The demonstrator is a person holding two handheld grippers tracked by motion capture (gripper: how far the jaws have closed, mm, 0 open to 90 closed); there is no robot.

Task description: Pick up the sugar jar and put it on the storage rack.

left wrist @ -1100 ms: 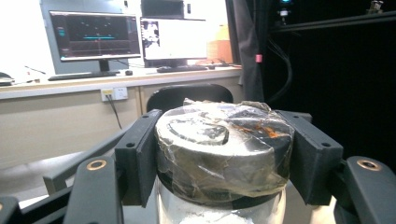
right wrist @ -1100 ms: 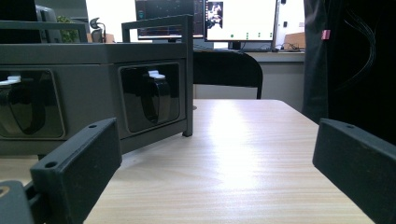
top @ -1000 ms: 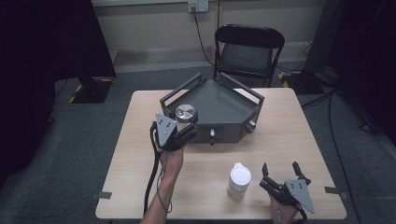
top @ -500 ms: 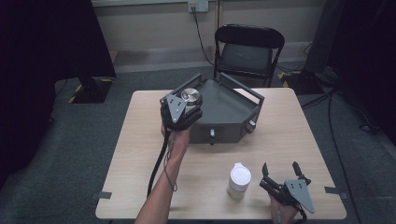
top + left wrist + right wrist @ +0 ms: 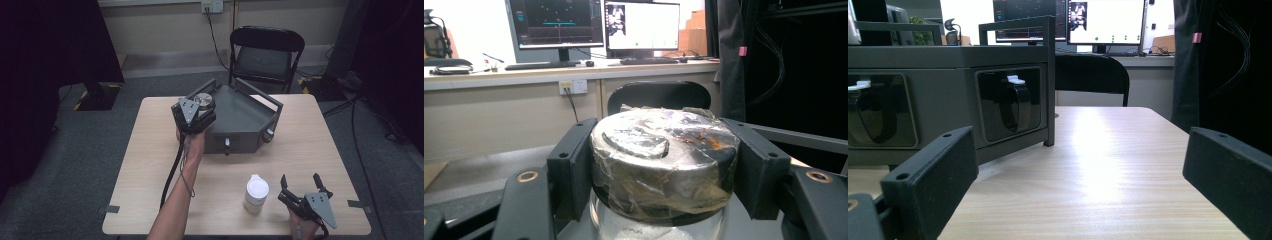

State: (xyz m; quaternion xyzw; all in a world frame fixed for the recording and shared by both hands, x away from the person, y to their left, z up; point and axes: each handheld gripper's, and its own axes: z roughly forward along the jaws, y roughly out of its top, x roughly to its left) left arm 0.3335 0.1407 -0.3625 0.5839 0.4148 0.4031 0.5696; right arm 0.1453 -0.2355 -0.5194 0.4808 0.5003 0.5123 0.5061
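Note:
A jar with a silver, tape-wrapped lid point(image 5: 663, 150) sits clamped between the black pads of my left gripper point(image 5: 664, 175). In the high view that left gripper point(image 5: 204, 106) holds the jar point(image 5: 204, 99) above the left corner of a dark grey angular box point(image 5: 250, 117) on the table. My right gripper point(image 5: 300, 180) rests near the table's front right edge, jaws spread wide with nothing between them. In the right gripper view, bare tabletop lies between the fingers of my right gripper point(image 5: 1083, 165), and the grey box point(image 5: 948, 60) stands ahead to the left.
A white capped bottle point(image 5: 256, 192) stands on the wooden table point(image 5: 145, 150) just left of the right gripper. A black folding chair point(image 5: 265, 55) is behind the table. The box has knobs and dark windows on its front faces.
The left gripper has carried the jar away from the person and slightly right, from the box's front-left side to above its left corner. The right gripper has stayed put.

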